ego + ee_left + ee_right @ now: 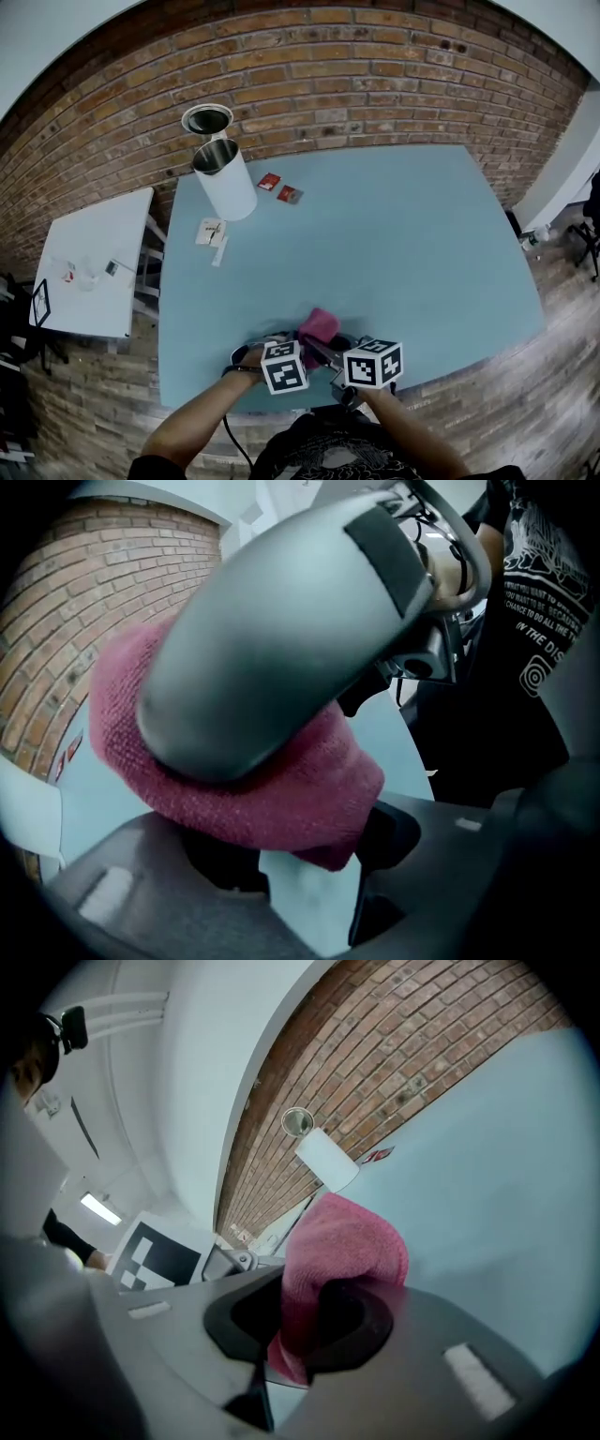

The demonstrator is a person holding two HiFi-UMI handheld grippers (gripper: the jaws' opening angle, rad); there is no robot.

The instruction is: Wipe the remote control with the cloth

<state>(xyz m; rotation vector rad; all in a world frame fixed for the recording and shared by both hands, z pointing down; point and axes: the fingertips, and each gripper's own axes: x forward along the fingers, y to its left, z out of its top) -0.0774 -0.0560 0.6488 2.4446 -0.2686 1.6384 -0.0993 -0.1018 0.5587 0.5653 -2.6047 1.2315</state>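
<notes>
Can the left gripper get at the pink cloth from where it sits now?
Probably yes. The pink cloth hangs just over the left gripper, with a corner dipping between its open jaws. But the right gripper is shut on the cloth and lies across its top.

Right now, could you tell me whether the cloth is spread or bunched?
Bunched: the cloth is a rounded wad pinched in the right gripper.
</notes>
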